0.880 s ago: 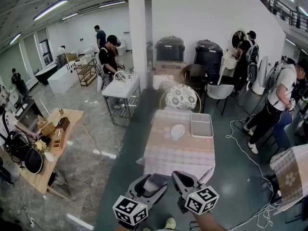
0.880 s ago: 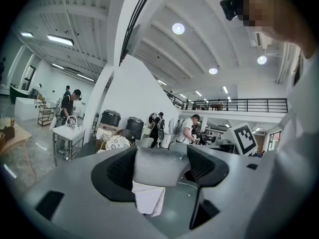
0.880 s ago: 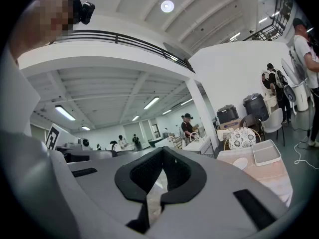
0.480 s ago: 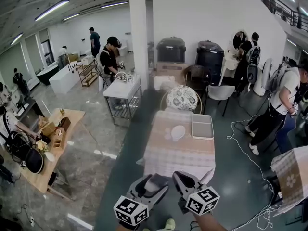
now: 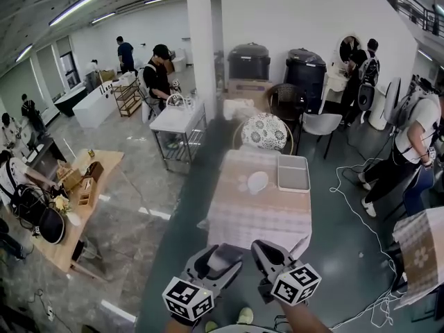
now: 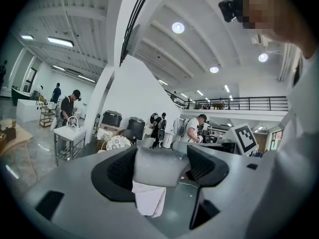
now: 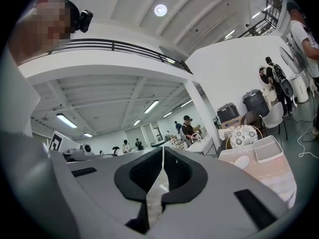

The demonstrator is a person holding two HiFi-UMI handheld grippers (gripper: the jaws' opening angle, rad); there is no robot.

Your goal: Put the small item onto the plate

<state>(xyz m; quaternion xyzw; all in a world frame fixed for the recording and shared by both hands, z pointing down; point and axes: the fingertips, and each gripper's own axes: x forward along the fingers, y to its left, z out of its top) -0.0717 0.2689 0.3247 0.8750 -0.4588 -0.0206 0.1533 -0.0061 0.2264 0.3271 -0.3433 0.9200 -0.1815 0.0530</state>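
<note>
Gripping the small item, the left gripper sits at bottom centre of the head view, jaws spread wide & pressed on the item's two sides. In the left gripper view the small item is a pale grey, blocky lump filling the whole gap btwn the jaws at centre frame. Its top edge is abt level w/ the tips of the left gripper. What kind of thing it is: can't tell.

Right gripper is just beside it, to the right in the head view, near but not touching. In its own view the right gripper has jaws together w/ only a thin slit btwn them & nothing held.

Plate is small, white & round, on the desk w/ the pale checked cloth, mid-frame in the head view. It lies above both grippers in the picture & well apart from them. So the item is off the plate, lower in frame, held up near the desk's lower edge.

Grey tray sits just right of the plate on the same desk. Patterned round-back chair stands at the desk's upper end.

In the right gripper view, plate, tray & desk show at the right of frame, mid-height. People stand in the bg around the room.
</note>
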